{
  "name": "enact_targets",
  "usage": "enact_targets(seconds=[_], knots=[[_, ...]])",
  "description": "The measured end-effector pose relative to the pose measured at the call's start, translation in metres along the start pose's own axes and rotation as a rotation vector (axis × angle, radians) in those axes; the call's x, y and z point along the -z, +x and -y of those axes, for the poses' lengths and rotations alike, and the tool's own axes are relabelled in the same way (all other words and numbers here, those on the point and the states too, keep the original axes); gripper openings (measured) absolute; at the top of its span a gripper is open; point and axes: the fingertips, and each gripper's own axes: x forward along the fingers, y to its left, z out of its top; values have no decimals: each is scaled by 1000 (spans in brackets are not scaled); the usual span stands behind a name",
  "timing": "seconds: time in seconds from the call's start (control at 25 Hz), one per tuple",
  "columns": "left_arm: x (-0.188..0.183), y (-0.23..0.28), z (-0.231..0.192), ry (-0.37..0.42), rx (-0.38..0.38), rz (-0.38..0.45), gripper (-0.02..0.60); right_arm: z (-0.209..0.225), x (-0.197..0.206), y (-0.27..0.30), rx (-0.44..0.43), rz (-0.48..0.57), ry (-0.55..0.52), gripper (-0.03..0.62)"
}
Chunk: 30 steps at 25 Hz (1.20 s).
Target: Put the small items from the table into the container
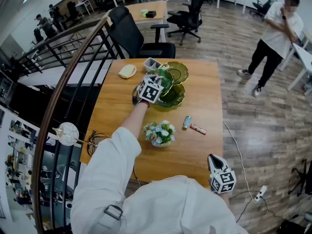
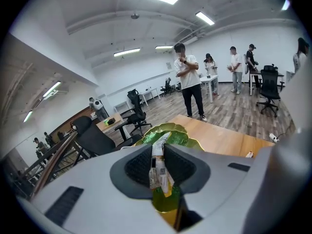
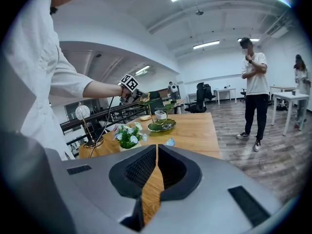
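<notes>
A tiered stand of green leaf-shaped dishes (image 1: 176, 72) stands at the far side of the wooden table (image 1: 204, 96). My left gripper (image 1: 155, 81) reaches over it, shut on a small white printed packet (image 2: 158, 156); the green dishes (image 2: 180, 139) lie just beyond and below the jaws. A blue-wrapped sweet (image 1: 186, 122) and a red bar (image 1: 198, 128) lie on the table to the right of a small flower pot (image 1: 159, 133). My right gripper (image 1: 214, 164) rests at the table's near right edge, shut with nothing in it (image 3: 157, 148).
A white box (image 1: 151, 64) and a cream-coloured object (image 1: 127, 71) sit behind the dishes. A globe lamp with a cord (image 1: 67, 133) stands at the table's left edge beside a stair railing (image 1: 53, 101). An office chair (image 1: 139, 40) and a standing person (image 1: 274, 38) are beyond.
</notes>
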Motion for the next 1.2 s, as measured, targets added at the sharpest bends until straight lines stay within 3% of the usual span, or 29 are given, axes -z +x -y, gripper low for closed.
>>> enact_targets(seconds=[0.24, 0.76, 0.92, 1.2], knots=[[3, 0, -3, -40, 7, 4, 137, 0, -1, -1, 3, 0, -6, 15], [3, -11, 3, -7, 18, 10, 133, -1, -1, 2, -6, 6, -12, 15], [2, -16, -1, 4, -4, 3, 23, -1, -3, 2, -11, 8, -12, 15], [-11, -28, -2, -28, -9, 53, 9, -2, -6, -2, -15, 10, -15, 15]])
